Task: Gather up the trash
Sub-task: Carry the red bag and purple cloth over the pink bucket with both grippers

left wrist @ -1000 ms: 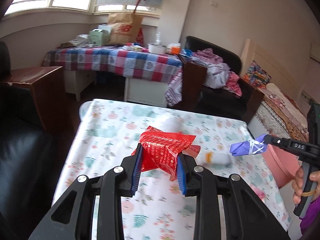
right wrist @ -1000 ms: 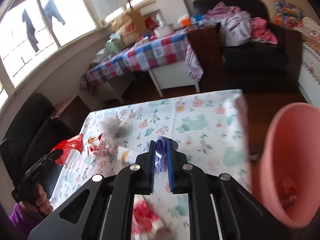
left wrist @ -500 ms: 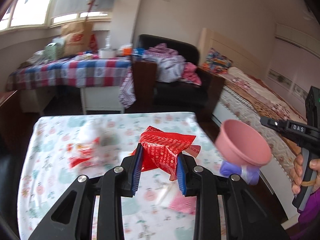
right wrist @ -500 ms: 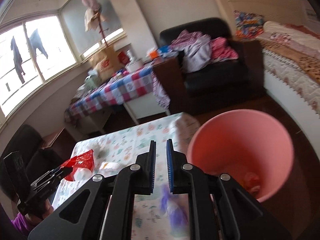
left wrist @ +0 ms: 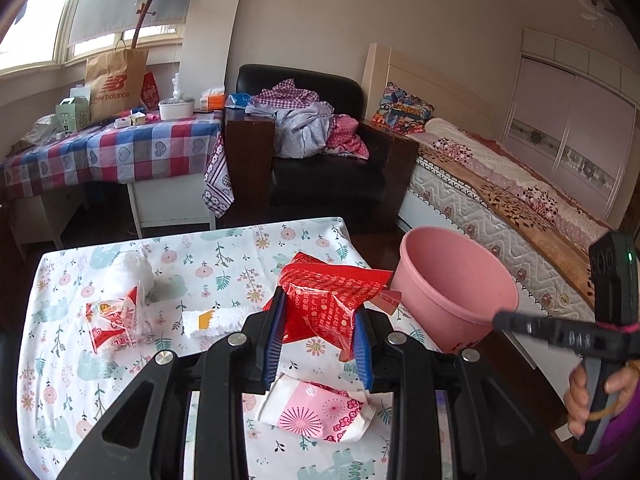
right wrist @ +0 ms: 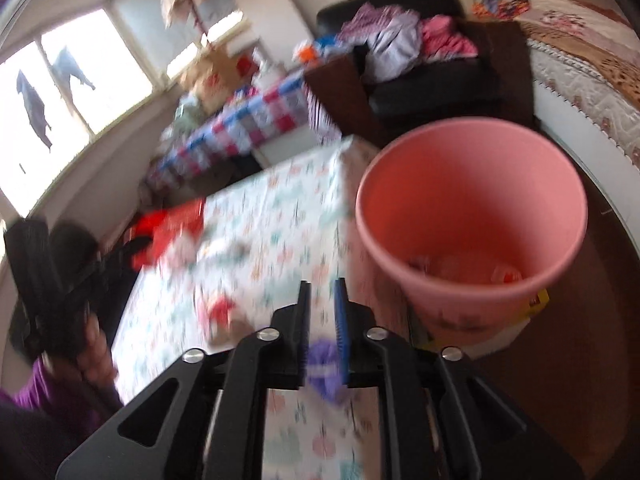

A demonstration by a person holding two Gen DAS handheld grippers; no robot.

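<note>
Left wrist view, left tool (left wrist: 318, 332) clamps crinkly red wrapper (left wrist: 326, 304), right tool (right wrist: 322, 322) opening — purple scrap (right wrist: 322, 364) between.

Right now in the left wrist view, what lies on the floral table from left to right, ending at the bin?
Red-and-white wrapper → white packet with orange mark → red wrapper in the left gripper → pink bucket past the table's right edge.

L gripper (left wrist: 318, 336) clamps red wrapper (left wrist: 328, 304) over floral table (left wrist: 60, 380), pink bin (left wrist: 456, 292) just beside.
</note>
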